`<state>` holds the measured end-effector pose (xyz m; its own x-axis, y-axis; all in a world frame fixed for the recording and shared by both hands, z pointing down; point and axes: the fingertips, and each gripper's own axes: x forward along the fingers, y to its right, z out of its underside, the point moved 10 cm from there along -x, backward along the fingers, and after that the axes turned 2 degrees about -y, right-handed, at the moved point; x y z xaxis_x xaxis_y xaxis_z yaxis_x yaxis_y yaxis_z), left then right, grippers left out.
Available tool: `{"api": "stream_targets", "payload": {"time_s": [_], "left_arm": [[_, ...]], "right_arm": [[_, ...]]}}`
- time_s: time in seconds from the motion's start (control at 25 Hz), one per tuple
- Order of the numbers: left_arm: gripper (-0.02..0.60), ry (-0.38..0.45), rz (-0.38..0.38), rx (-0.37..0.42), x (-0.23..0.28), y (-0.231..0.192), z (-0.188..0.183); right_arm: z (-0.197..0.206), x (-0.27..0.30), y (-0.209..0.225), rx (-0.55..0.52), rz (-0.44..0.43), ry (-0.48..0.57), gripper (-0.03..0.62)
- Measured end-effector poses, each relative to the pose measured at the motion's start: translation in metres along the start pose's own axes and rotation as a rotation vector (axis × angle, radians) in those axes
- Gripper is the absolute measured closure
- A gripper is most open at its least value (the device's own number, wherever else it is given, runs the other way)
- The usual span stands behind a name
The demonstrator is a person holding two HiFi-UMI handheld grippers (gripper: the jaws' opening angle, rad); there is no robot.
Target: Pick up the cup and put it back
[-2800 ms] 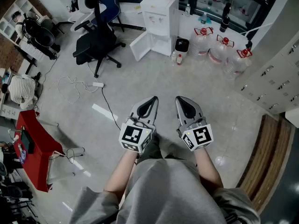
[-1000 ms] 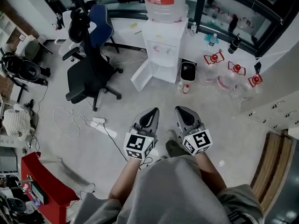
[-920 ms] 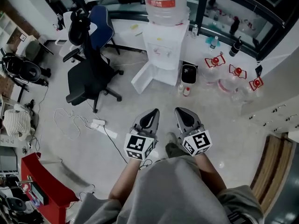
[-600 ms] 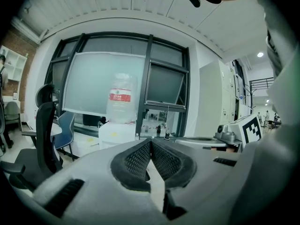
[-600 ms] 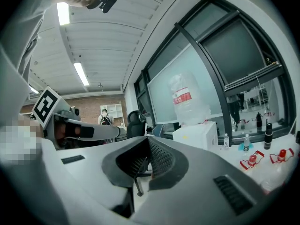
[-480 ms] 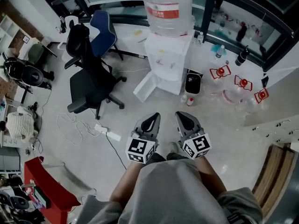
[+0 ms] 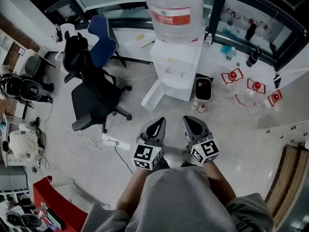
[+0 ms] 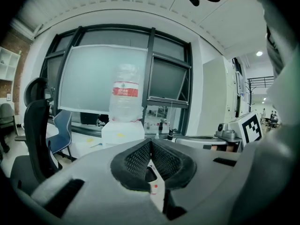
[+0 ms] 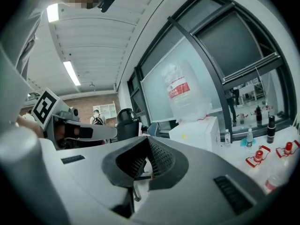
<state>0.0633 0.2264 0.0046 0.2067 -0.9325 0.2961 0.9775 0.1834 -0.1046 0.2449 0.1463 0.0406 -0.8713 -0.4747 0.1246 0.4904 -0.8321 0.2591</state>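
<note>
No cup shows in any view. In the head view both grippers are held side by side in front of the person's grey shirt, pointing toward a white water dispenser (image 7: 176,71) with a large clear bottle (image 7: 174,8) on top. My left gripper (image 7: 157,122) is shut with nothing between its jaws, and so is my right gripper (image 7: 189,119). In the left gripper view the meshed pads meet at the left gripper's tip (image 8: 150,142), with the dispenser (image 8: 123,130) ahead. The right gripper view shows the right gripper (image 9: 148,140) shut, with the dispenser (image 9: 199,132) ahead on the right.
A black office chair (image 7: 94,95) and a blue chair (image 7: 104,40) stand to the left. A power strip with cables (image 7: 113,141) lies on the floor near my left gripper. Water jugs with red caps (image 7: 241,88) and a small black bin (image 7: 203,88) sit right of the dispenser.
The person has walked closer to the water dispenser, which now looms larger at the top of the head view. Both grippers have stayed shut and side by side.
</note>
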Motion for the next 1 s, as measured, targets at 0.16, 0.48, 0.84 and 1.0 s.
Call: {"api": "stream_targets", "payload": {"time_s": [0.16, 0.48, 0.84, 1.0], "left_arm": [[0.572, -0.016, 0.062, 0.011, 0.009, -0.045, -0.002], [0.572, -0.052, 0.204, 0.006, 0.03, -0.135, -0.008], [0.572, -0.091, 0.287, 0.005, 0.068, -0.194, 0.013], [0.572, -0.117, 0.299, 0.012, 0.096, -0.203, 0.032]], "right_arm": [[0.003, 0.038, -0.01, 0.011, 0.075, -0.003, 0.583], [0.004, 0.104, -0.034, 0.023, 0.247, -0.017, 0.583], [0.027, 0.155, -0.031, 0.034, 0.345, -0.05, 0.583], [0.046, 0.178, -0.005, 0.043, 0.348, -0.051, 0.582]]}}
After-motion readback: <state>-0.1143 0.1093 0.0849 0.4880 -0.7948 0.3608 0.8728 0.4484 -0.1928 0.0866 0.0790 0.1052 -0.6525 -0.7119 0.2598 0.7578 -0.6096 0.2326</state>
